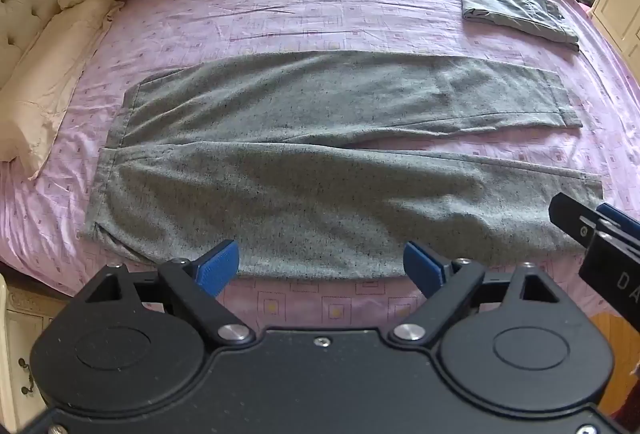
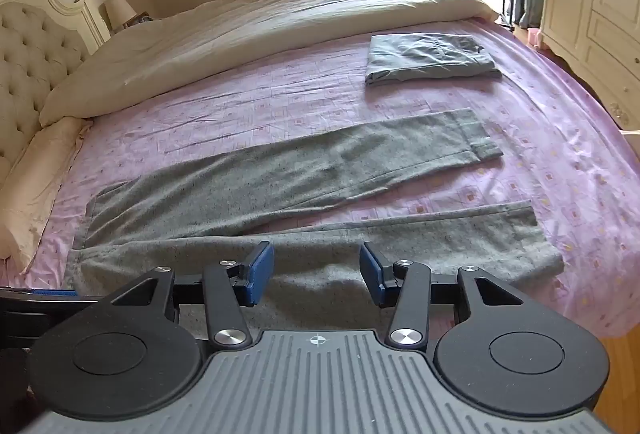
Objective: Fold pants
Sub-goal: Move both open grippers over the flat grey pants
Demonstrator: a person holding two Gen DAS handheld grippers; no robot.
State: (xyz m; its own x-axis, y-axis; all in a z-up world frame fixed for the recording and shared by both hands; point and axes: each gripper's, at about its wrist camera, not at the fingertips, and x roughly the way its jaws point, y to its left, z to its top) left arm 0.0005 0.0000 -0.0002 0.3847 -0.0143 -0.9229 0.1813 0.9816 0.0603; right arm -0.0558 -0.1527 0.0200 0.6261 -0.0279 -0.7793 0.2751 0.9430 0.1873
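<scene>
While the speckled grey woollen pants [image 1: 320, 161] lie spread flat, unfolded, on the pink patterned bedsheet [image 1: 320, 13], left gripper [image 1: 320, 266] and right gripper [image 2: 316, 270] hover open, empty, near the closest leg.

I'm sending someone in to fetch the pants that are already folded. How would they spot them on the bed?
Start at the bed with the pink patterned sheet and the cream duvet heaped along its far side. Near the duvet's edge, toward the wardrobe end, lies a small grey folded bundle. Unlike the speckled grey pants spread flat with legs apart, it is smooth, compact and rectangular.
</scene>
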